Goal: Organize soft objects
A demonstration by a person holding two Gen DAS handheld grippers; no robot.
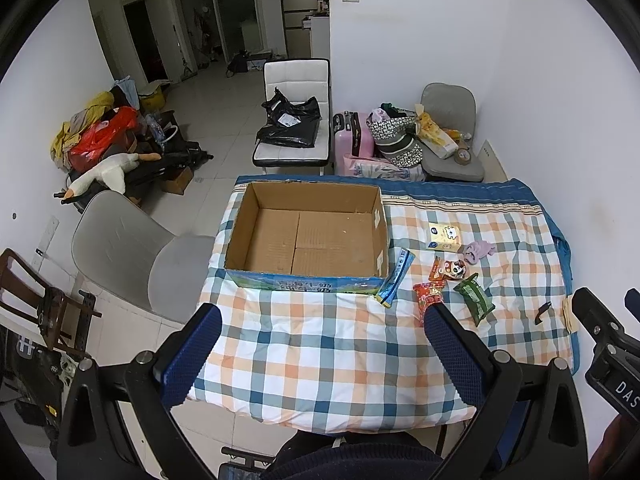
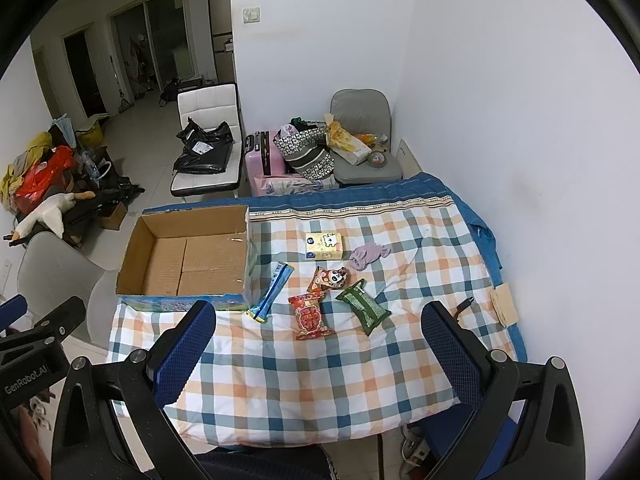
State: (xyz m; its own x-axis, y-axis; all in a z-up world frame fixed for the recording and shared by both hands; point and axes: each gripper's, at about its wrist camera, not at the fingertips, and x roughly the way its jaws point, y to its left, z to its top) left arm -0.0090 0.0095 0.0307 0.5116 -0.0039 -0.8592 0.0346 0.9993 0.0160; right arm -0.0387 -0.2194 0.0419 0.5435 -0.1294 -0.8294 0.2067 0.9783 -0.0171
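Observation:
An empty open cardboard box stands on the left of the checked tablecloth. To its right lie a blue stick pack, a red snack bag, a green snack bag, a cartoon-face packet, a yellow tissue pack and a crumpled purple cloth. My left gripper and my right gripper are both open and empty, held above the near edge of the table.
A grey chair stands left of the table. A white chair with a black bag, a pink suitcase and a loaded grey chair stand behind it. A wall runs along the right side. A small black item and a paper piece lie at the cloth's right edge.

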